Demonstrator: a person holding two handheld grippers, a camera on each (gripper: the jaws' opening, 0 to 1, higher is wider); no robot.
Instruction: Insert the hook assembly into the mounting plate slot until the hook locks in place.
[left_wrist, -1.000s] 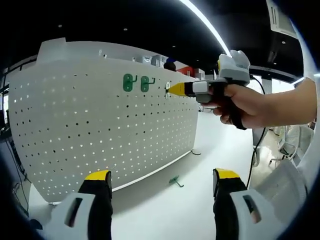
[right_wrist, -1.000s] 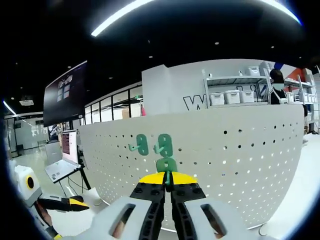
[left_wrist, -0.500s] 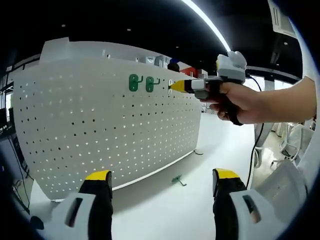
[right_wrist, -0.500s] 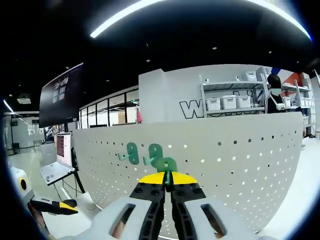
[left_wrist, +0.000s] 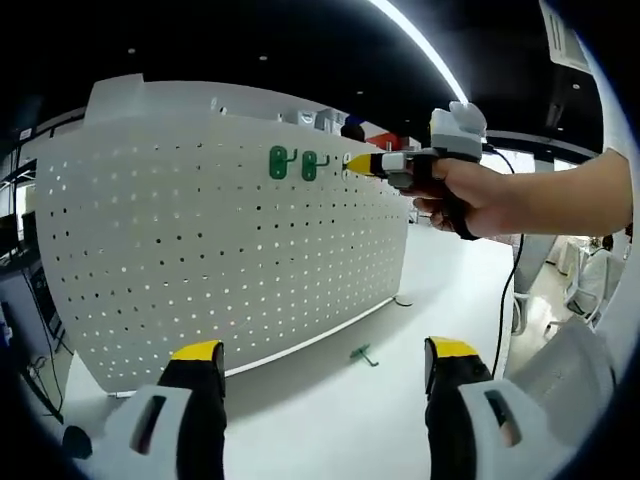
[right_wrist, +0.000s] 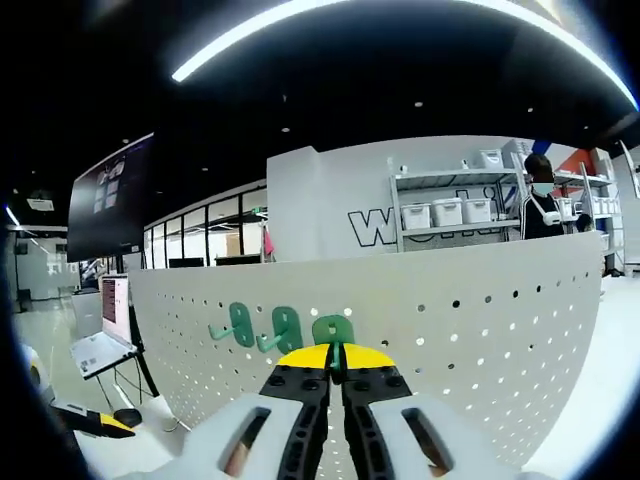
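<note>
— What is the left gripper doing?
— It is hanging low with its two yellow-tipped jaws standing wide apart, gripping nothing.
— And the right gripper?
— Its jaws are pressing together at the tips, pointing forward. In the left gripper view a hand is wrapping around its handle, raising it high, with the forearm reaching in from the right.

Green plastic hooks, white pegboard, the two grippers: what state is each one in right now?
Two green plastic hooks: hanging on the board, side by side.
Third green hook: pinched in the right gripper, at the board.
Loose green hook: lying on the table.
White perforated pegboard: standing upright.
Left gripper: open, empty.
</note>
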